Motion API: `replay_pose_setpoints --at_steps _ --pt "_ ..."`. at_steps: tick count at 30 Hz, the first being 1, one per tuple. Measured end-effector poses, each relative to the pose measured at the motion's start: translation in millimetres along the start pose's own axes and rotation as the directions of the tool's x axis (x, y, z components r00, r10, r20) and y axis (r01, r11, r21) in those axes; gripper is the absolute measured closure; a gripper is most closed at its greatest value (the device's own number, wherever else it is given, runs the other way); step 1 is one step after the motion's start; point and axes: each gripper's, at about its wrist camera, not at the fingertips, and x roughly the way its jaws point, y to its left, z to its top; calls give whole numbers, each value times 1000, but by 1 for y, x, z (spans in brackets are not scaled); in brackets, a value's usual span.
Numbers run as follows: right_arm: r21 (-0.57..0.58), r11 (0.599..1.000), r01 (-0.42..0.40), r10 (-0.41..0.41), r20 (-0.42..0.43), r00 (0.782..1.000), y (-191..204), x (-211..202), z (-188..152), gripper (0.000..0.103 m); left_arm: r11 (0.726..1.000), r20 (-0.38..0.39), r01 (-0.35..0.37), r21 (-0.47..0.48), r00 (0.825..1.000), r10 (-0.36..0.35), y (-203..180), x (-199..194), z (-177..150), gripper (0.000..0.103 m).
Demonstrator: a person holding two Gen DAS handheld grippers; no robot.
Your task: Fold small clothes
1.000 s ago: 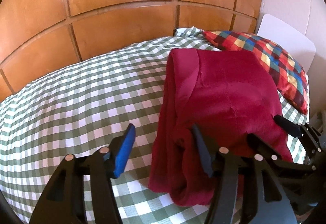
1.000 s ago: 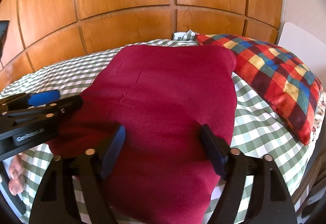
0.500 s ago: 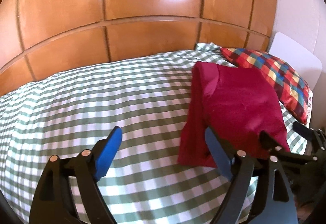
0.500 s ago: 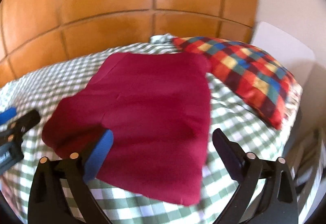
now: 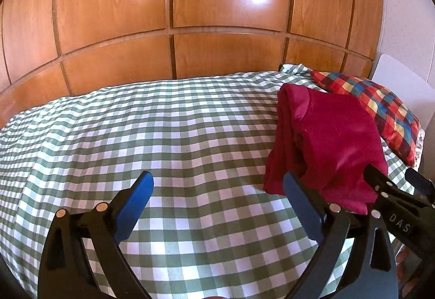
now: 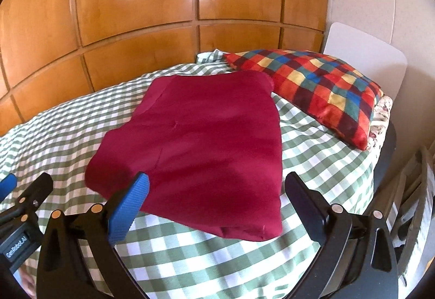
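Both hand-held grippers hang spread apart over the bed, the folded garment lying free.

The left hand-held gripper (image 5: pixel 217 199) tilts down toward the green-checked bedcover (image 5: pixel 168 136), its jaws having just been opening, now wide with only cover between them; the folded crimson garment (image 5: pixel 331 146) lies off to its right, beyond its right finger. The right hand-held gripper (image 6: pixel 217 197) also angles downward, jaws wide and having just been opening, its blue-padded fingers (image 6: pixel 130 206) at the garment's (image 6: pixel 201 152) near edge without pressing it. The garment rests flat on the bed, its far corner just beside the multicoloured checked pillow (image 6: pixel 312 89), in front of the wooden panel wall (image 6: pixel 136 0).
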Motion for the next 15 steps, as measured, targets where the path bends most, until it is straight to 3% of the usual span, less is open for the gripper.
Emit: replay_pose_setpoints --at_steps 15 --pt "12 1000 2 -2 12 1000 -1 -5 1 4 1000 6 1 4 1000 -1 -3 -6 1 4"
